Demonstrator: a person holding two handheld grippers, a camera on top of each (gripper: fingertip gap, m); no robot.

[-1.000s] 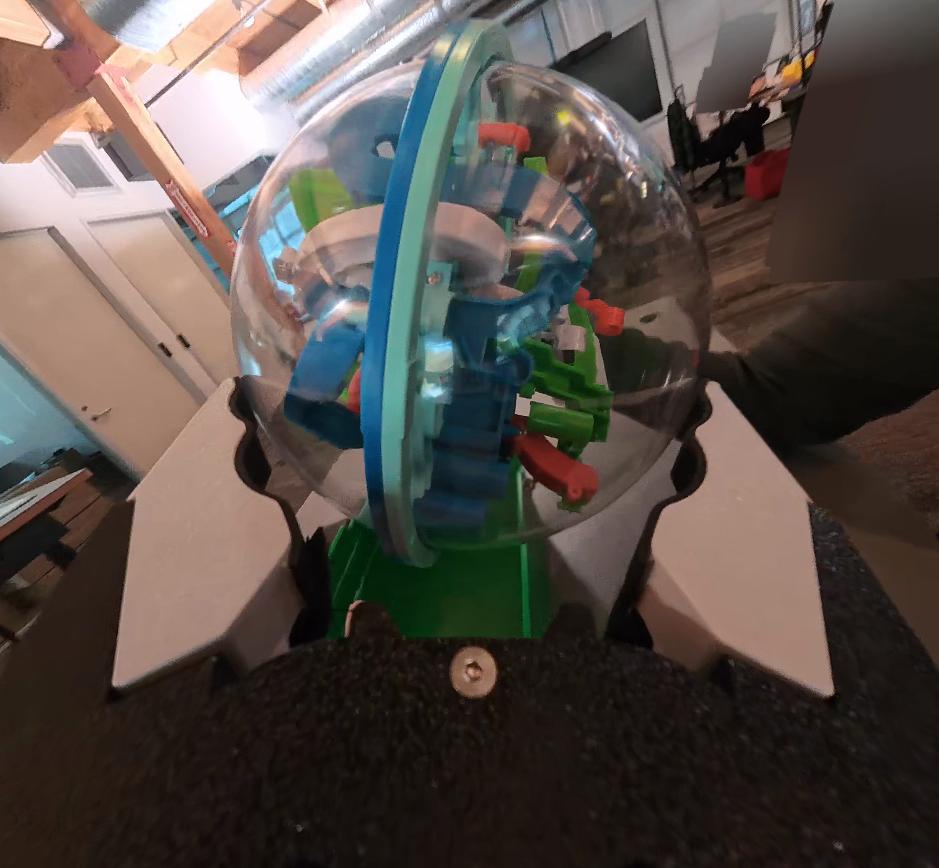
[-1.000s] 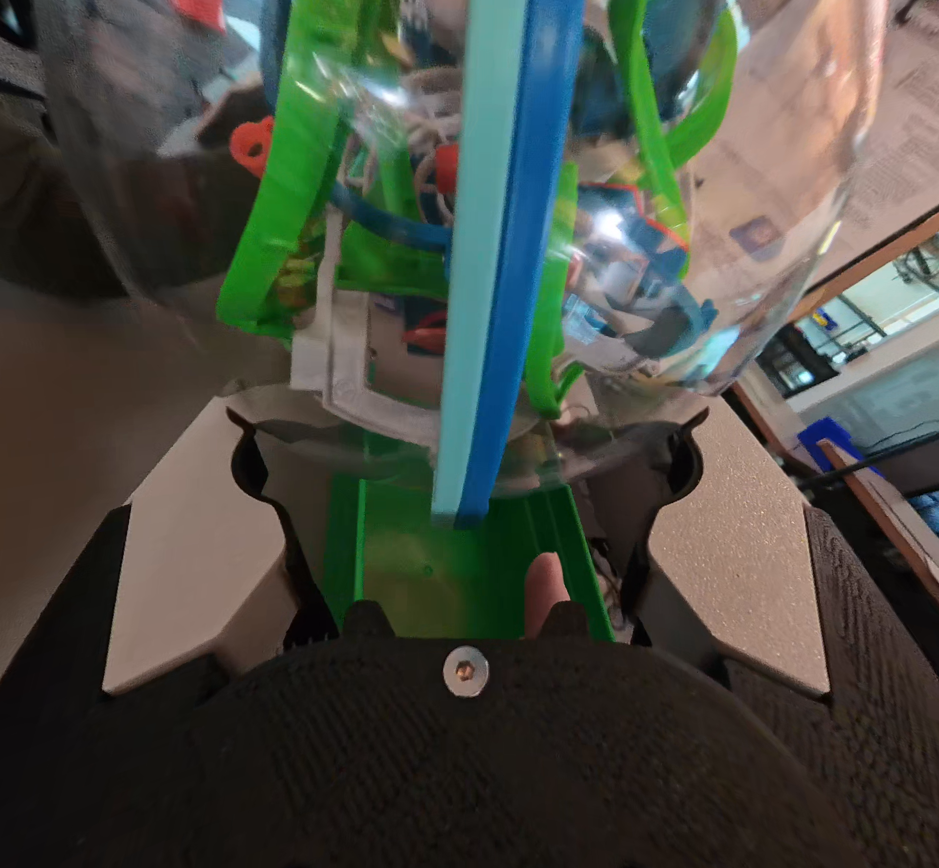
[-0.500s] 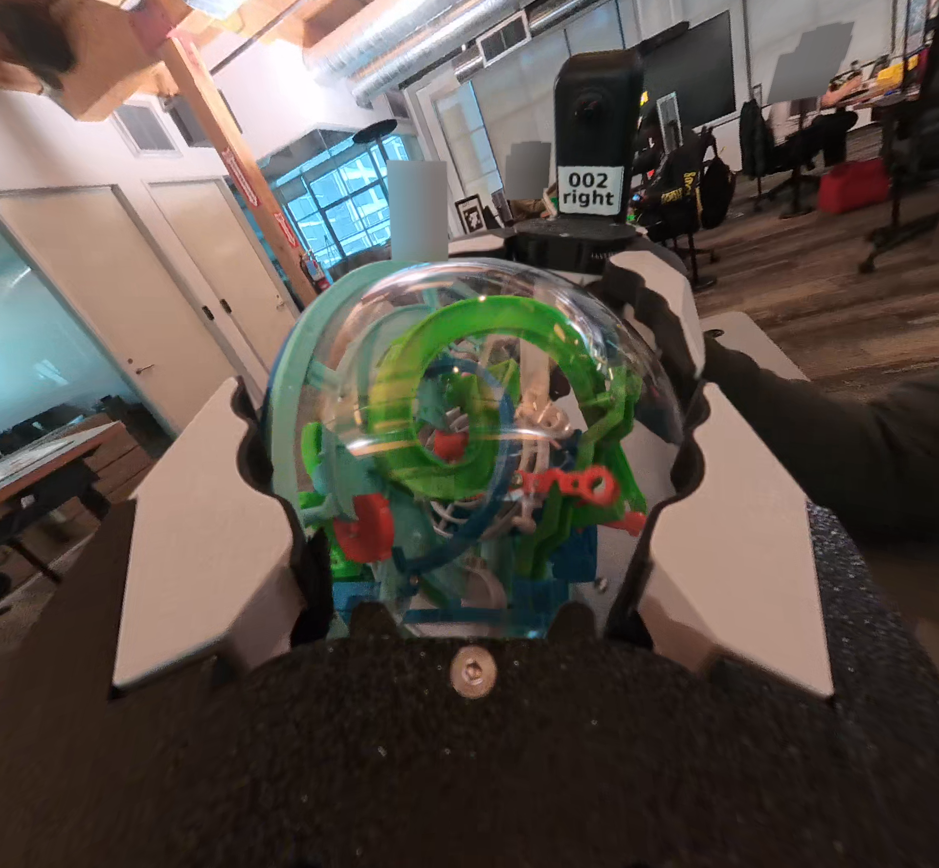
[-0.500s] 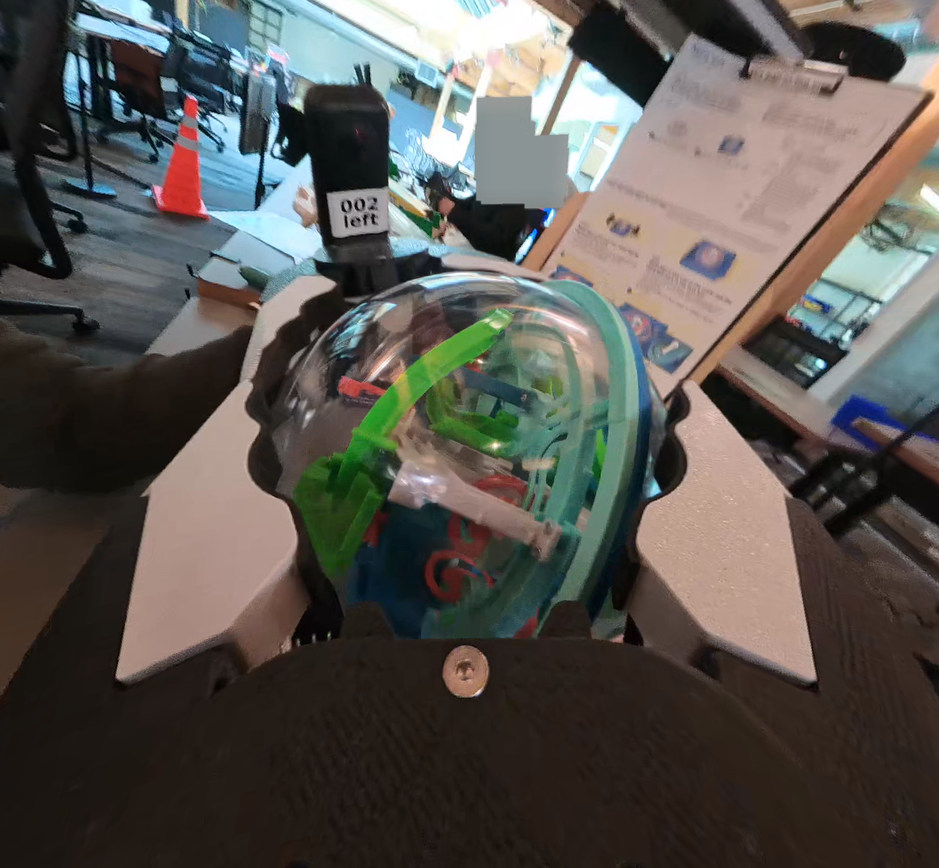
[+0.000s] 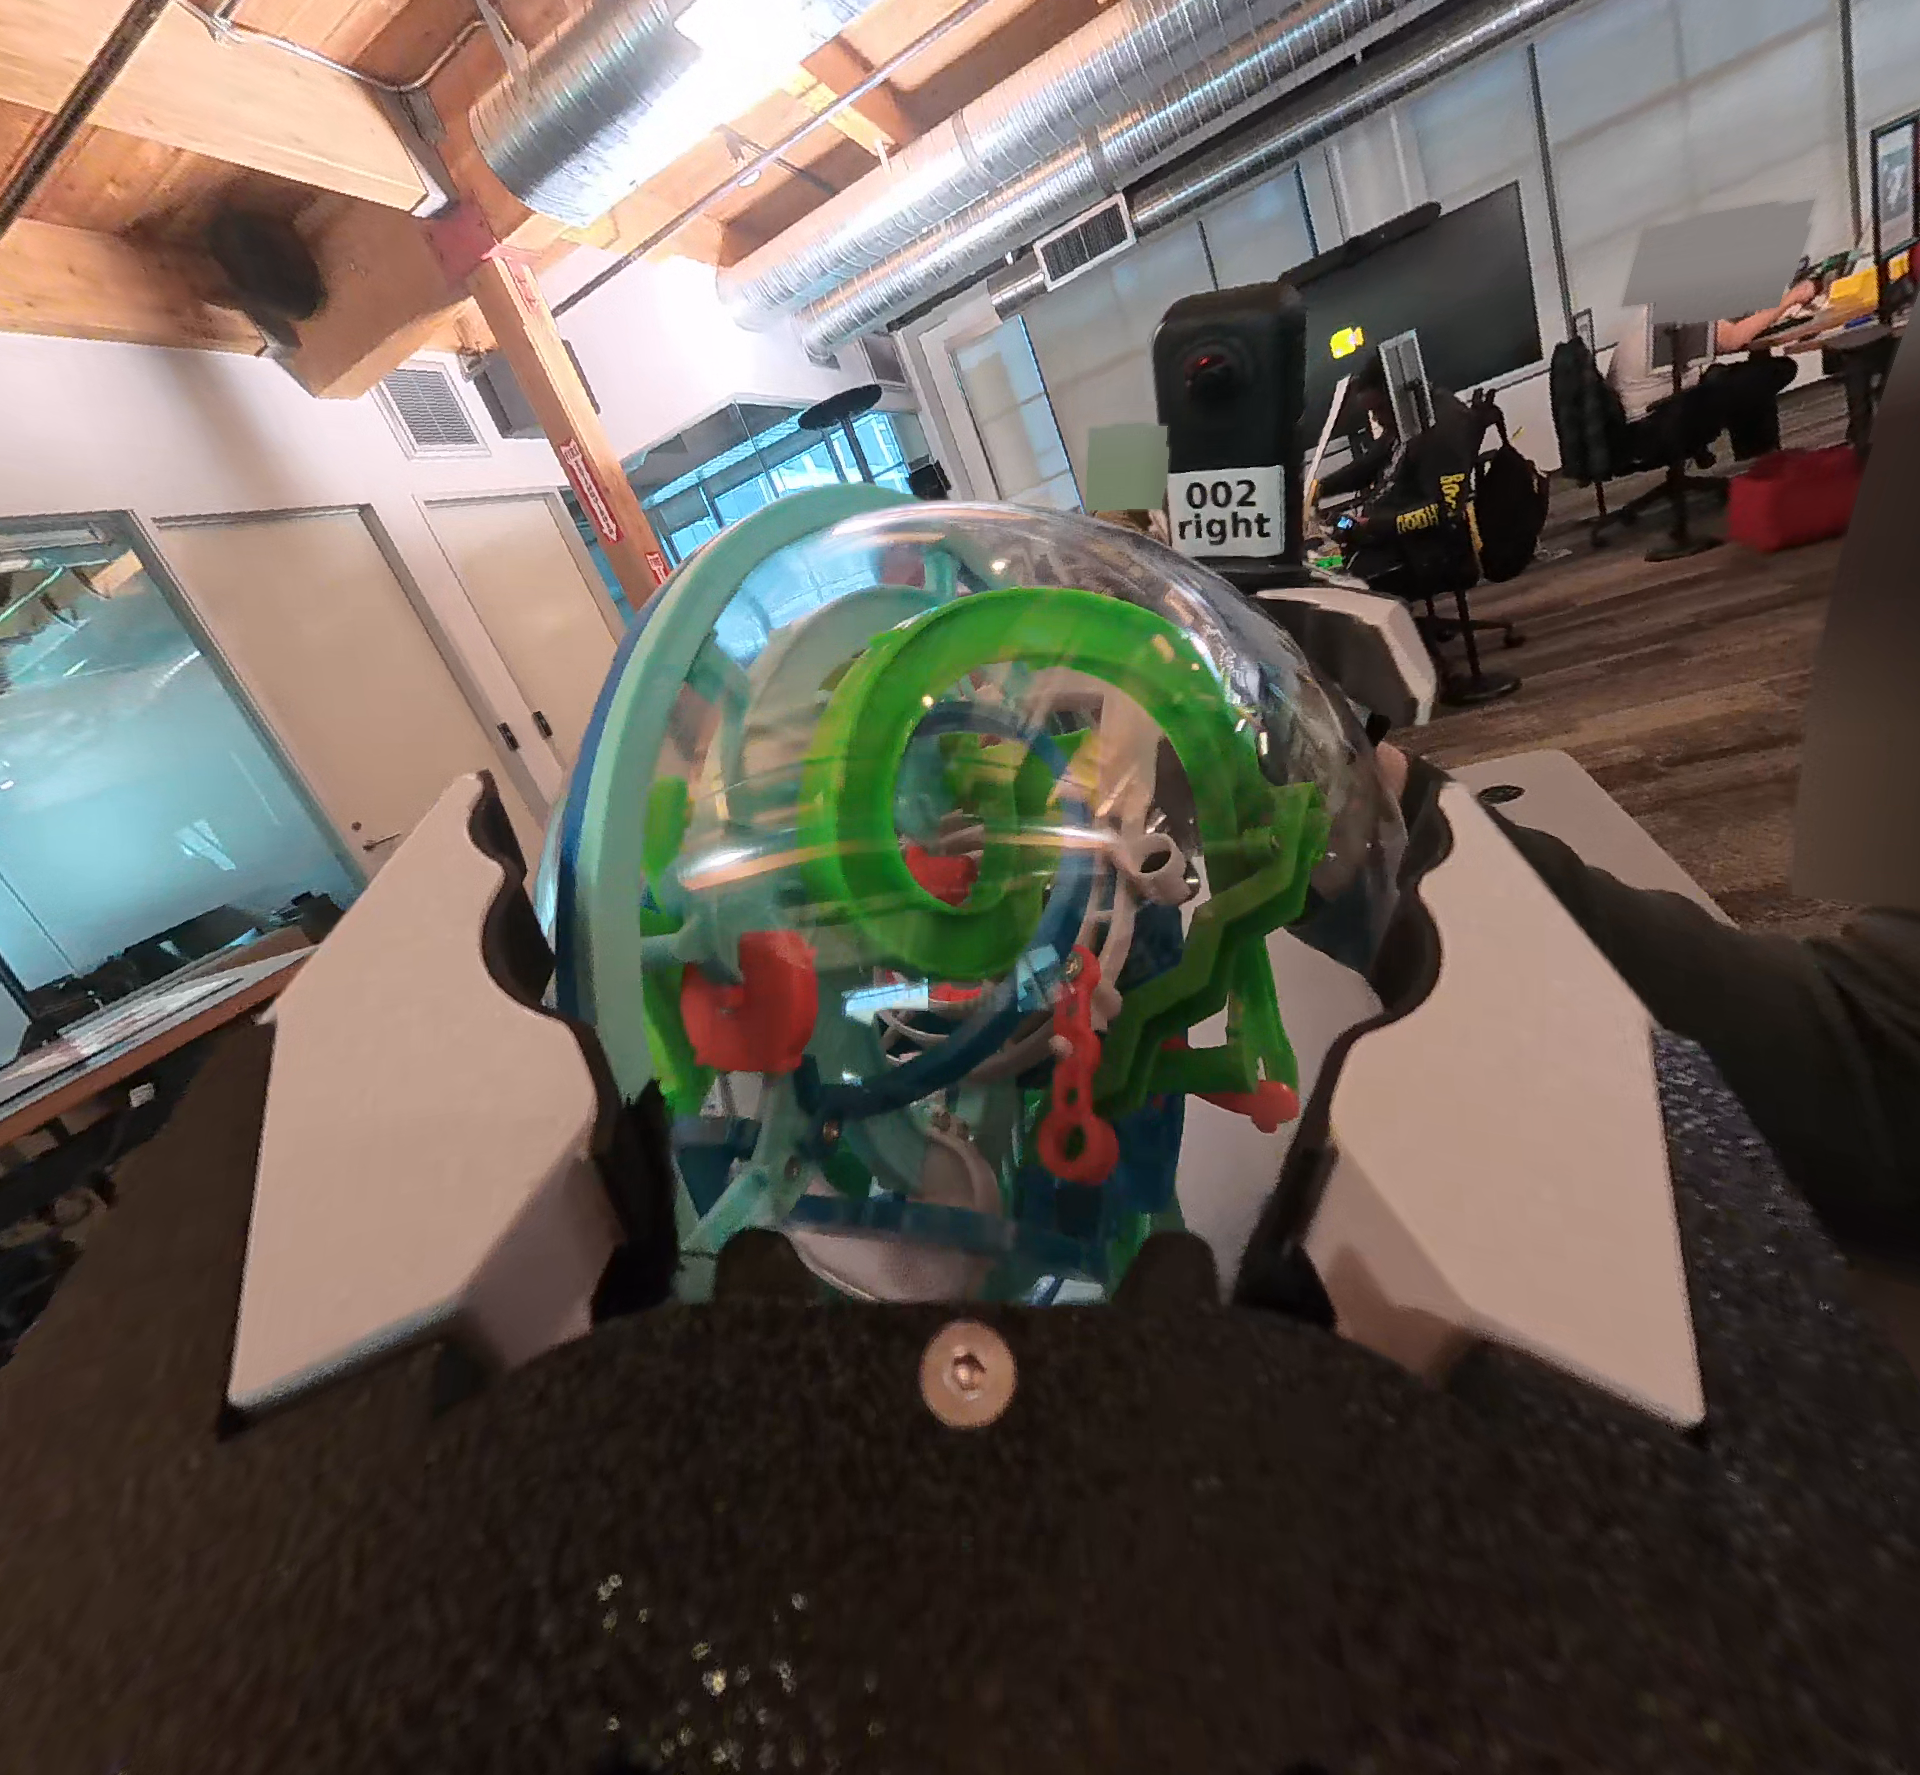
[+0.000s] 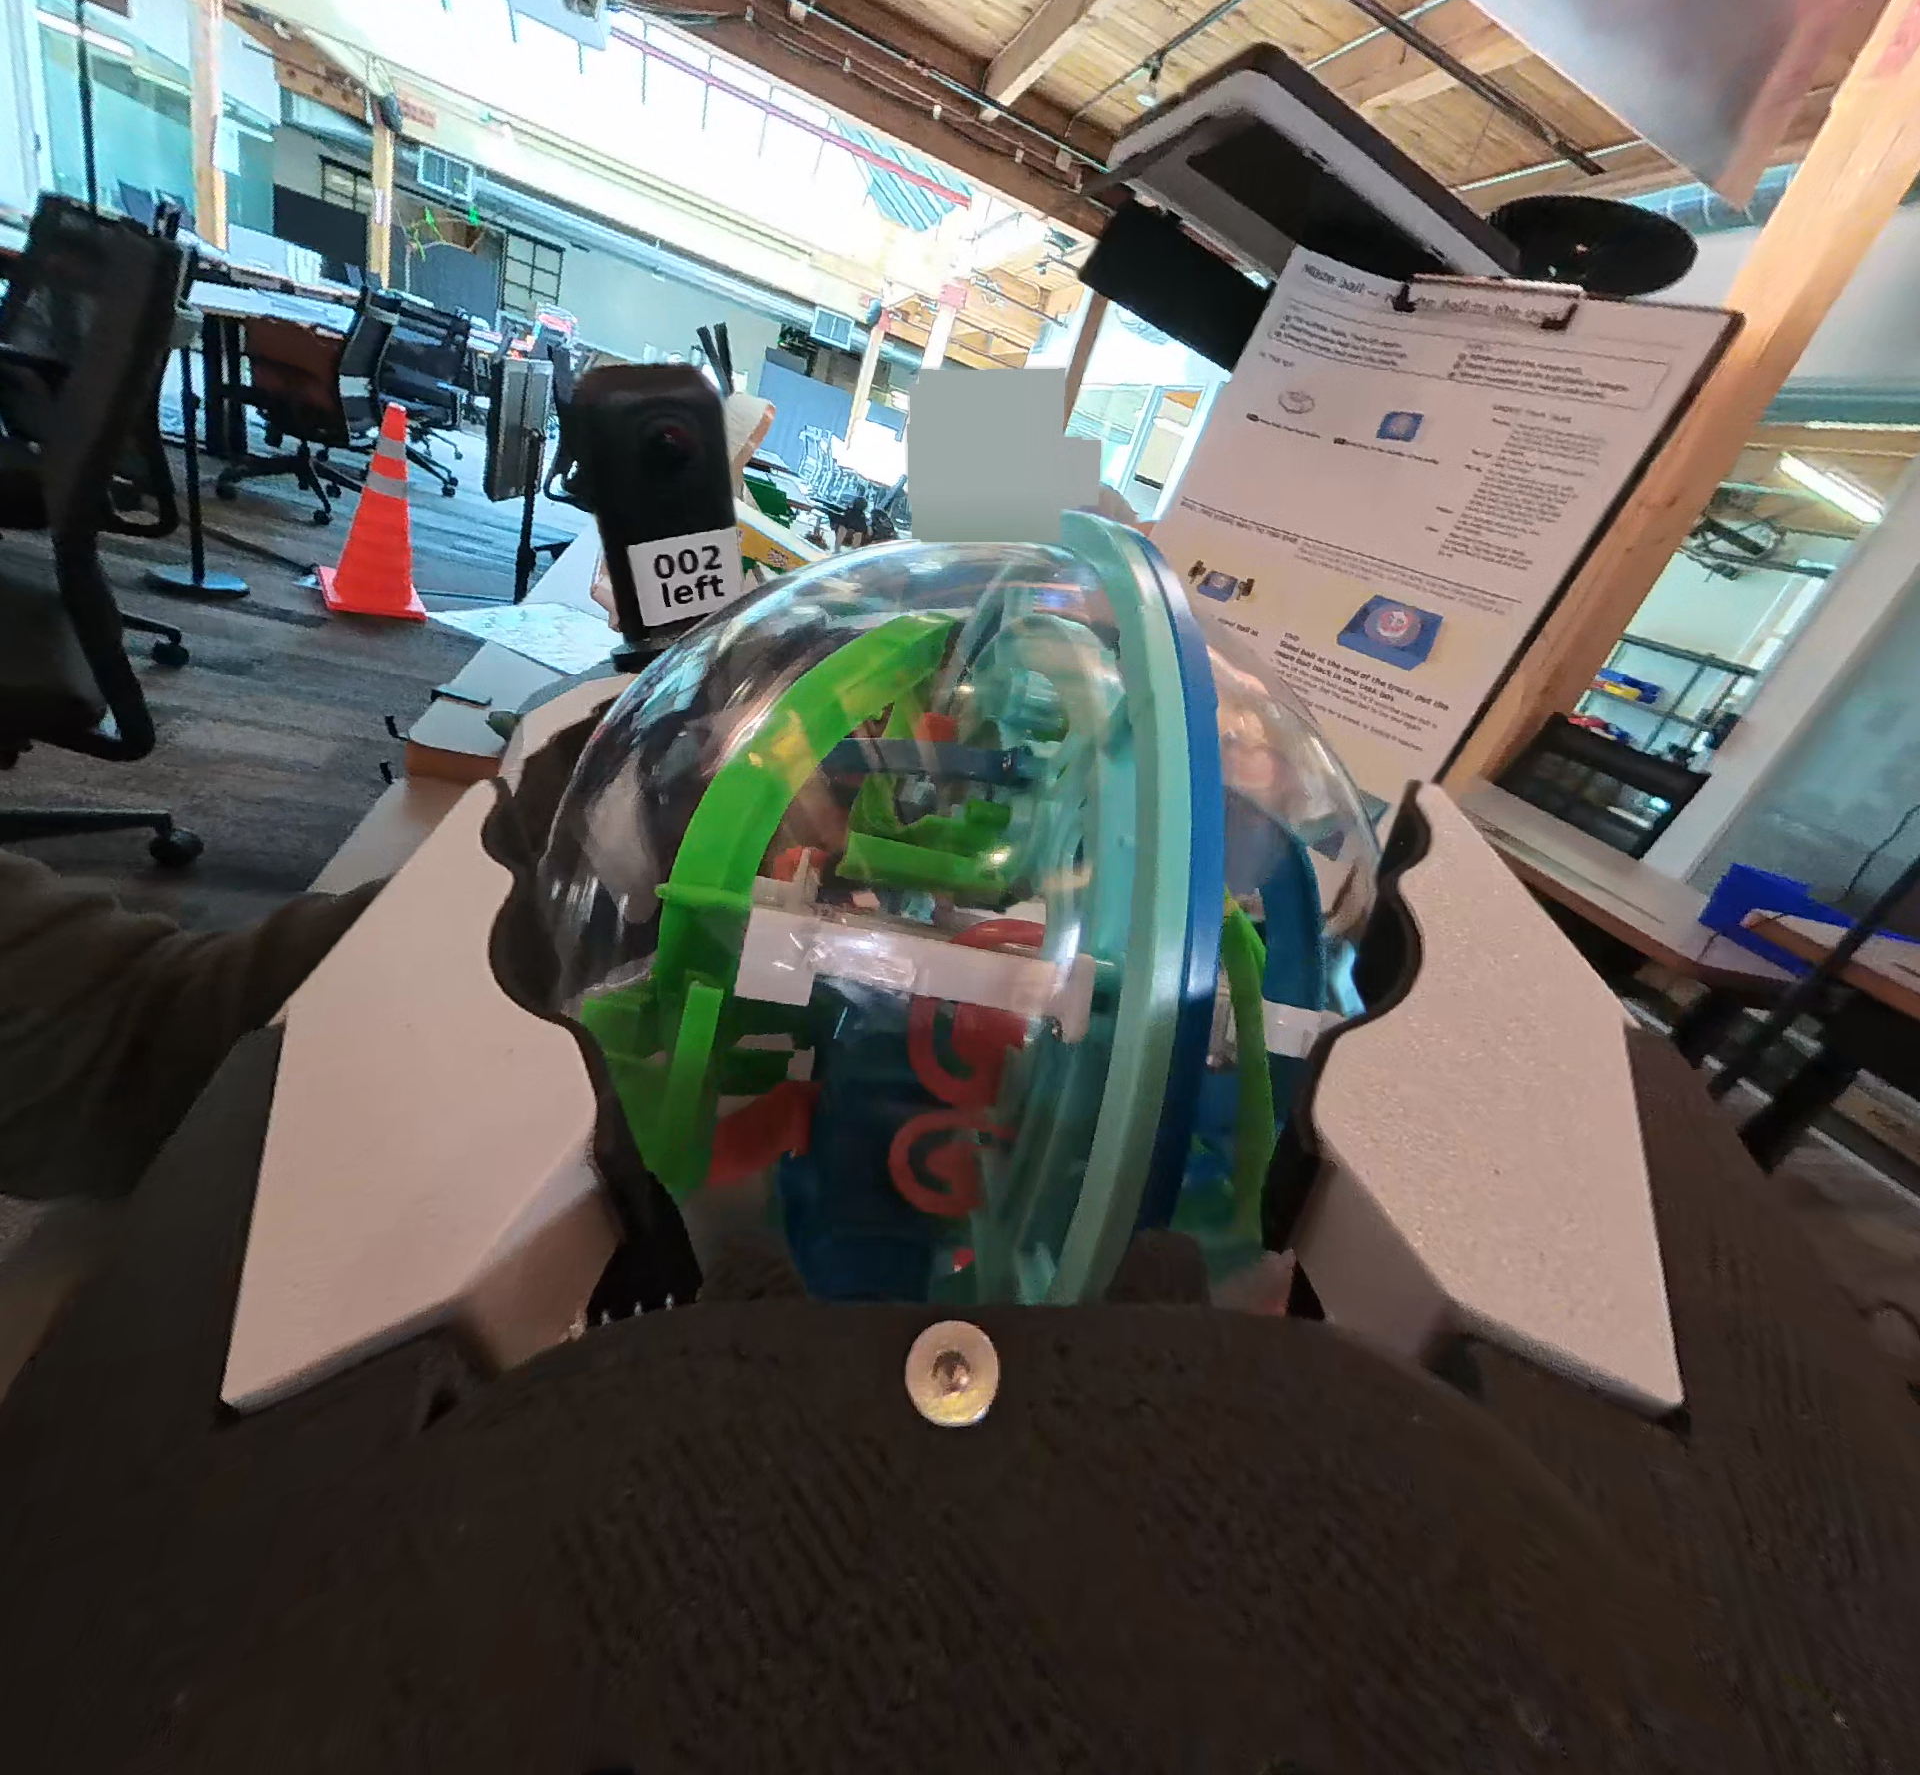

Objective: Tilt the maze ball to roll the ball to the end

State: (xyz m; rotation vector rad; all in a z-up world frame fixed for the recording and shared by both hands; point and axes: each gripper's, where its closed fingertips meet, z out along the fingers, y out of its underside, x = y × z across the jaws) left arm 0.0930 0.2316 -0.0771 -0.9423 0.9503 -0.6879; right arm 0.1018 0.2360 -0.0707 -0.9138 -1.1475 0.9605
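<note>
One clear maze ball (image 5: 966, 894), full of green, blue and red tracks, sat raised off the tabletop between both tools. The left hand-held gripper (image 5: 961, 821) clamped it from one side, its pads against the shell; the right hand-held gripper (image 6: 951, 832) clamped it from the opposite side, facing the first.

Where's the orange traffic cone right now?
The orange traffic cone shows only in the right wrist view, standing on the floor at far left, behind the clear plastic maze ball and left of the left tool's black camera.
</note>
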